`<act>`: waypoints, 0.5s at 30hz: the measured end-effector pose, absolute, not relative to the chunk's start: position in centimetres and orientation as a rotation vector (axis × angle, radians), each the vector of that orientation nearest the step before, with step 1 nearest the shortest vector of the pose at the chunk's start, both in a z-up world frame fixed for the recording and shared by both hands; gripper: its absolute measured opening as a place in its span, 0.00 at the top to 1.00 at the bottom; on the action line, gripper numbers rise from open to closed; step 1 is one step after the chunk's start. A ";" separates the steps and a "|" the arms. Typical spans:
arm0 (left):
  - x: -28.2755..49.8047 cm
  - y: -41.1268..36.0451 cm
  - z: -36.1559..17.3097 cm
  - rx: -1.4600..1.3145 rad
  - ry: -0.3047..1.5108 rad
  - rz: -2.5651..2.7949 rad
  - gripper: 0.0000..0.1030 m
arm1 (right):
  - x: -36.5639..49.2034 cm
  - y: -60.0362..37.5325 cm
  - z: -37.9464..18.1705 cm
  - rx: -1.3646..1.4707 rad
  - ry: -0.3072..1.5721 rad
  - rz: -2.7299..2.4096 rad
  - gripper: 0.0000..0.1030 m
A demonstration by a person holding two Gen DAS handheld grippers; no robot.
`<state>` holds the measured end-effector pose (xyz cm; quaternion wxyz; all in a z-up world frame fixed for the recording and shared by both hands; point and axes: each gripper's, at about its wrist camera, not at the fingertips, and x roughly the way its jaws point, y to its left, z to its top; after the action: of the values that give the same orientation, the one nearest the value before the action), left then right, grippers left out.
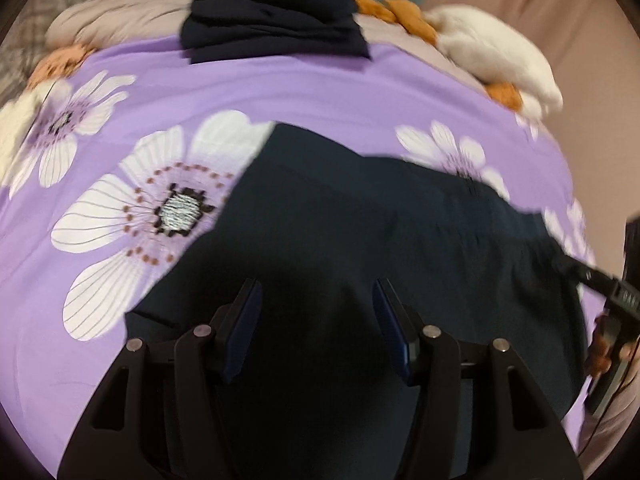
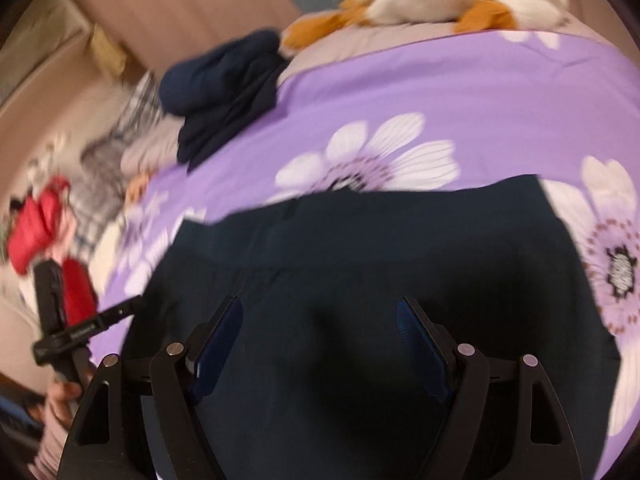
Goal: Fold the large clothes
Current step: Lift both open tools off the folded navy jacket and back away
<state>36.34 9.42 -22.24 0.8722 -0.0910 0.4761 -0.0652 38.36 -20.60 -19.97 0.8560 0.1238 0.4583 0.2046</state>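
A large dark navy garment (image 1: 360,220) lies spread flat on a purple bedsheet with white flowers (image 1: 280,88). My left gripper (image 1: 316,292) is open and empty, hovering over the garment's near part. The right gripper shows at the right edge of the left wrist view (image 1: 612,292). In the right wrist view the same garment (image 2: 400,248) fills the lower middle, and my right gripper (image 2: 320,312) is open and empty above it. The left gripper (image 2: 88,328) appears at the left, near the garment's left edge.
A stack of folded dark clothes (image 1: 276,20) sits at the far edge of the sheet, also in the right wrist view (image 2: 224,92). A white and orange plush toy (image 1: 492,52) lies far right. Red cloth (image 2: 44,232) and plaid fabric (image 2: 104,168) lie off the sheet.
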 end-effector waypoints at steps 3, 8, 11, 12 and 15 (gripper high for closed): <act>36.0 8.1 -22.6 -0.100 1.004 -0.130 0.45 | 38.5 -18.5 -20.7 0.164 0.980 0.429 0.25; 36.9 6.9 -24.6 -0.040 1.038 -0.118 0.46 | 37.9 -15.0 -21.3 0.000 0.995 0.461 0.50; 37.4 6.2 -25.4 -0.026 1.036 -0.094 0.46 | 38.4 -13.1 -22.7 -0.104 1.040 0.433 0.76; 37.6 6.1 -25.5 -0.026 1.029 -0.087 0.46 | 38.8 -12.5 -23.3 -0.140 1.052 0.423 0.81; 38.4 6.2 -25.6 -0.041 1.023 -0.075 0.46 | 39.5 -11.4 -23.9 -0.196 1.041 0.406 0.92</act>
<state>38.41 6.19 -25.63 0.8711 -0.0198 0.4894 -0.0357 39.53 -11.45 -23.92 0.8435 -0.0927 0.4930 0.1921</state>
